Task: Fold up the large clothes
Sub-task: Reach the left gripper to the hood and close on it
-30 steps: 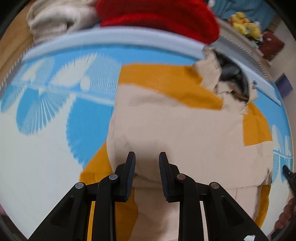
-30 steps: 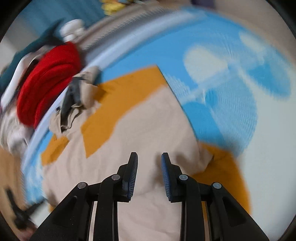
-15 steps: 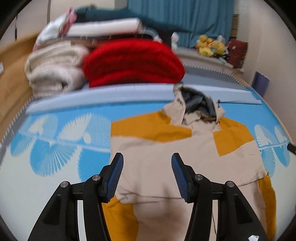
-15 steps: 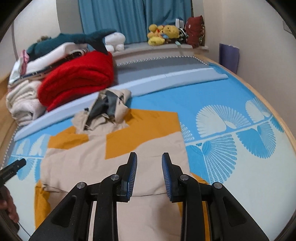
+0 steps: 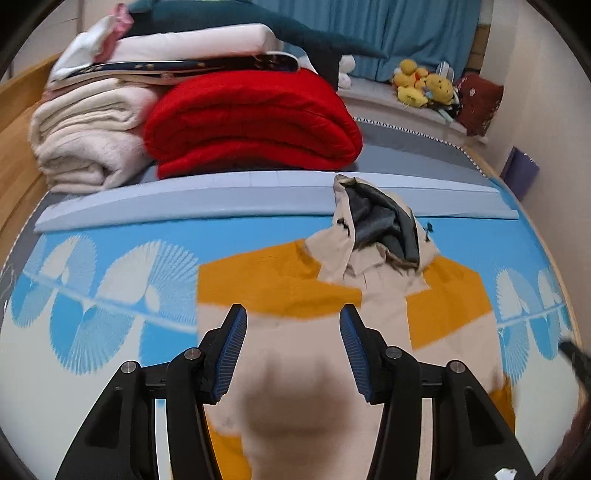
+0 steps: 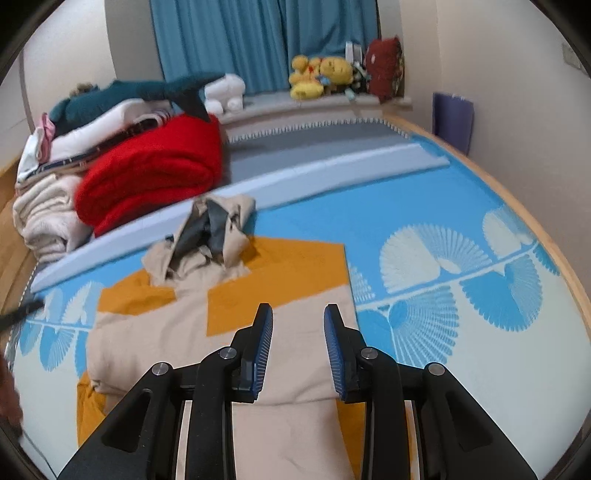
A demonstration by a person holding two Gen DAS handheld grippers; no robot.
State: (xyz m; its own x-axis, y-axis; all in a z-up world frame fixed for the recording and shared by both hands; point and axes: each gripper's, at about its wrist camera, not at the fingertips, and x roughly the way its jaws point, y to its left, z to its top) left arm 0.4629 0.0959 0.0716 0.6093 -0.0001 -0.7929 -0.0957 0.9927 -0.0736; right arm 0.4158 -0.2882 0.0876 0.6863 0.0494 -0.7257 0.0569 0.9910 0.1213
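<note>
A beige and orange hooded jacket (image 5: 295, 354) lies flat on the blue patterned bed cover (image 5: 110, 295), its grey-lined hood (image 5: 376, 221) toward the far end. Its lower part is folded up over the body. It also shows in the right wrist view (image 6: 221, 332). My left gripper (image 5: 293, 350) is open and empty, held above the jacket's left half. My right gripper (image 6: 298, 347) is open and empty, above the jacket's right half. The other gripper's tip (image 5: 574, 356) shows at the right edge.
A folded red blanket (image 5: 251, 122) and cream blankets (image 5: 85, 136) are stacked at the bed's far end, with a plush shark (image 5: 258, 26) on top. Yellow plush toys (image 6: 317, 74) sit by the blue curtain. A wall runs along the right side.
Both grippers have lifted back from close over the jacket and tilted up toward the far end of the bed. The left jaws have opened wider. The jacket has not moved.
</note>
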